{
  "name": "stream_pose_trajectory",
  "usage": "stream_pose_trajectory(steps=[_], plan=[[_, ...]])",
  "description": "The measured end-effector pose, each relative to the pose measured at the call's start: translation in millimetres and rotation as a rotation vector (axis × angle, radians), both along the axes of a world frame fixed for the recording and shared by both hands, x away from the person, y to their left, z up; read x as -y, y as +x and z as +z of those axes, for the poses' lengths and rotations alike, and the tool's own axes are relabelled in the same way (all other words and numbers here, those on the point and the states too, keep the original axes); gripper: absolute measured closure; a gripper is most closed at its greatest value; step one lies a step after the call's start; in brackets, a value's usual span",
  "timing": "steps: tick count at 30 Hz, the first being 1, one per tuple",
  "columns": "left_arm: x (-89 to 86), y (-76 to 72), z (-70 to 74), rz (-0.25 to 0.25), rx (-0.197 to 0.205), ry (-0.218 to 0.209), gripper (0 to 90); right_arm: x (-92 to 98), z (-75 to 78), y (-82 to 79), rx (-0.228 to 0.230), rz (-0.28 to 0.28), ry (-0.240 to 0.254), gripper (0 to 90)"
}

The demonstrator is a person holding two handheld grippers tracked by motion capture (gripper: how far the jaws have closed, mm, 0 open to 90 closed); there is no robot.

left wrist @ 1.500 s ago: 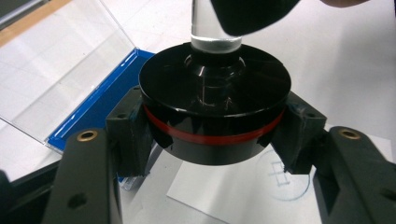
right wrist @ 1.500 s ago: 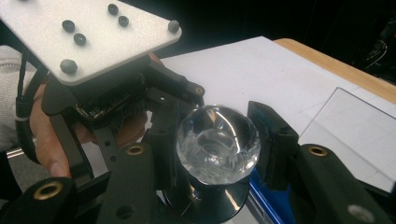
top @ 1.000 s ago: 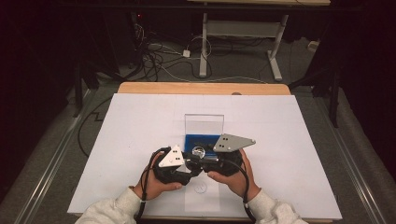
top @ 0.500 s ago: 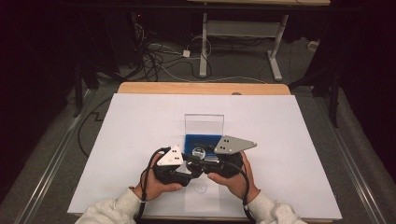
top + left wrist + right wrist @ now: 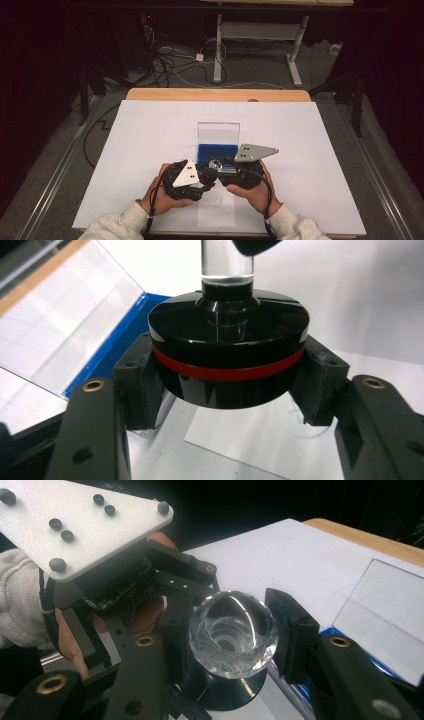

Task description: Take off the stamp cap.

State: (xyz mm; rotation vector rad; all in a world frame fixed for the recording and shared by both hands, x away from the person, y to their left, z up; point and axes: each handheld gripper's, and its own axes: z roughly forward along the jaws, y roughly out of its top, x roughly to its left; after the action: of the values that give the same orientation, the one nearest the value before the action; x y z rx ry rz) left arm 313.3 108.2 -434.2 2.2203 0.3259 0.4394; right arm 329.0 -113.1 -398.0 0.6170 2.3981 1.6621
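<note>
High view. Both grippers meet near the front edge of the white tabletop [image 5: 150,130], just before an open case with a blue tray [image 5: 218,151] and an upright clear lid [image 5: 218,133]. The left gripper [image 5: 206,176] and right gripper [image 5: 220,167] share one small trophy-like piece, a crystal on a black base. Risk, as judged: two grips on one piece could twist or pull it apart, or drop it onto the tabletop if either grip slackens.

Left gripper view. The jaws are clenched on the round black base [image 5: 228,354], glossy with a red band around it; a clear stem [image 5: 226,260] rises from its centre. The smooth rim could slip between the pads.

Right gripper view. The jaws clasp the faceted crystal top [image 5: 233,627], clear and many-sided; hard pressure might chip a facet. The left gripper stands just behind it.
</note>
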Motion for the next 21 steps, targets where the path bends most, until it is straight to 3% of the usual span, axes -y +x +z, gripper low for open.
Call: stream_pose_trajectory(steps=[6,9,11,14,15,17,18,19,21], plan=[[-0.6,1.2,-0.8,-0.009,-0.015,0.004,37.0,1.1,-2.0,2.4,-0.025,0.006,0.011,57.1],[-2.7,4.7,-2.6,-0.018,-0.065,-0.056,37.0,1.7,-2.6,1.8,-0.015,-0.006,0.028,57.2],[-2.7,5.9,-3.4,-0.019,-0.083,-0.056,37.0,2.2,-4.1,1.0,-0.013,-0.014,0.037,57.2],[-1.1,7.4,-6.0,-0.02,-0.112,-0.048,37.0,0.5,-6.4,-2.8,0.018,-0.024,0.013,57.2],[-1.0,8.2,-6.6,-0.007,-0.12,-0.041,37.0,0.1,-7.3,-3.2,0.017,-0.028,0.008,57.2],[-14.3,21.0,-13.1,0.075,-0.194,-0.077,37.2,3.3,-6.1,-5.4,0.049,-0.039,0.028,57.2],[-20.8,23.0,-14.5,0.083,-0.2,-0.083,37.2,8.1,-0.6,-6.2,0.051,-0.032,0.059,57.2],[-21.4,20.5,-13.3,0.078,-0.171,-0.052,37.2,12.0,6.3,-7.9,0.073,-0.042,0.058,57.2],[-18.6,17.3,-11.5,0.068,-0.161,-0.064,37.2,18.8,12.4,-10.5,0.101,-0.061,0.06,57.2]])
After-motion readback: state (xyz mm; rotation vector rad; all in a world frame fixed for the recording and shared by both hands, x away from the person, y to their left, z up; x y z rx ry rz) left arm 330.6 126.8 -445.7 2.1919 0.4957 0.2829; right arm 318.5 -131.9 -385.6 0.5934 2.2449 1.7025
